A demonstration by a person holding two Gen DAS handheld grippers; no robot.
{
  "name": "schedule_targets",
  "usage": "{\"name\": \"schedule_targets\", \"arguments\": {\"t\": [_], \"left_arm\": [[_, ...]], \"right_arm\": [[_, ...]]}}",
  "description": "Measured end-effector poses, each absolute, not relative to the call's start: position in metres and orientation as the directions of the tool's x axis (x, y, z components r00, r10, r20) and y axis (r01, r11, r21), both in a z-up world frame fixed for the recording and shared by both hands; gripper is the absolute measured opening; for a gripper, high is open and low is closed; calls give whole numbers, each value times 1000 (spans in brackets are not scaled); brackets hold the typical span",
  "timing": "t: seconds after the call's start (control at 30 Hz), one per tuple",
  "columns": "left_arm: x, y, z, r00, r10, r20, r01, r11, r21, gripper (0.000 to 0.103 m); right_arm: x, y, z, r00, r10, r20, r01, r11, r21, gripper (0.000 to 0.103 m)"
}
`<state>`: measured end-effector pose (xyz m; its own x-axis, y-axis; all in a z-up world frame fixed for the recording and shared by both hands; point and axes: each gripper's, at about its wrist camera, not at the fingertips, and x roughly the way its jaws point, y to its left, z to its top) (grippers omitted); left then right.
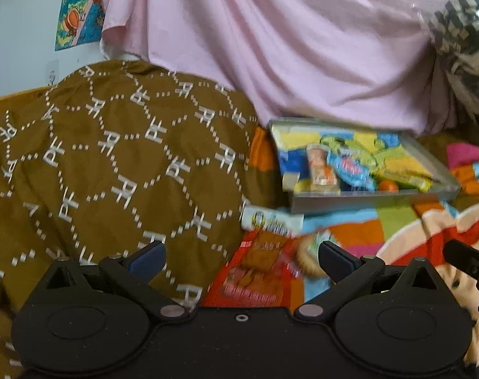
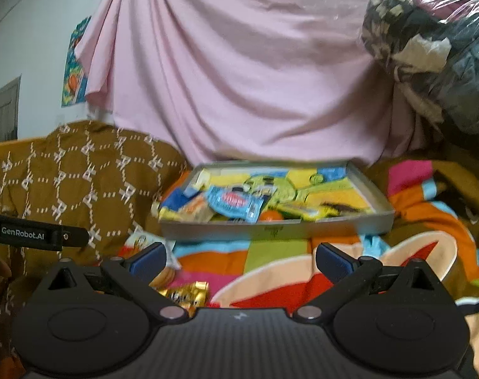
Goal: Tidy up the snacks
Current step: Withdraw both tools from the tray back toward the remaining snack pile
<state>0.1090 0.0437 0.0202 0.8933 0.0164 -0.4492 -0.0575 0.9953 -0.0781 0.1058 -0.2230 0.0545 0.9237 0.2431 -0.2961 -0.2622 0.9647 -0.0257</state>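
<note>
A grey tray (image 1: pixel 365 196) (image 2: pixel 271 229) lies on a colourful bedspread and holds several snack packets, among them a blue packet (image 2: pixel 233 203) and a small orange ball (image 2: pixel 271 215). In front of it a red biscuit packet (image 1: pixel 255 271) and a white packet (image 1: pixel 271 221) lie on the bedspread. My left gripper (image 1: pixel 242 257) is open just above the red packet, holding nothing. My right gripper (image 2: pixel 241 260) is open too, with a gold wrapper (image 2: pixel 185 293) low between its fingers and a white packet (image 2: pixel 141 241) near its left finger.
A brown patterned cloth (image 1: pixel 113 164) is heaped on the left. A pink sheet (image 2: pixel 239 79) hangs behind the tray. A plastic-wrapped bundle (image 2: pixel 435 47) sits at upper right. The other gripper's black body (image 2: pixel 34 235) pokes in from the left of the right wrist view.
</note>
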Motion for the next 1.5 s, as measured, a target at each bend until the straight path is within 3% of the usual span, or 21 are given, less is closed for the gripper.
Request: {"name": "schedule_targets", "arguments": {"t": [0.3,0.7,1.5], "left_arm": [[104,42,-3,837,3,-546,-24,999,-32,102],[109,39,-19,790,-34,-612,8,999,-46,102],[110,30,-24,777,-34,-628,48,999,6,102]], "right_arm": [[100,-213,31,878,260,-403,-295,955,-28,103],[107,-199,11,810,251,-530,-325,944,-50,103],[132,-199,3,761,234,-605,-306,952,-17,103]]}}
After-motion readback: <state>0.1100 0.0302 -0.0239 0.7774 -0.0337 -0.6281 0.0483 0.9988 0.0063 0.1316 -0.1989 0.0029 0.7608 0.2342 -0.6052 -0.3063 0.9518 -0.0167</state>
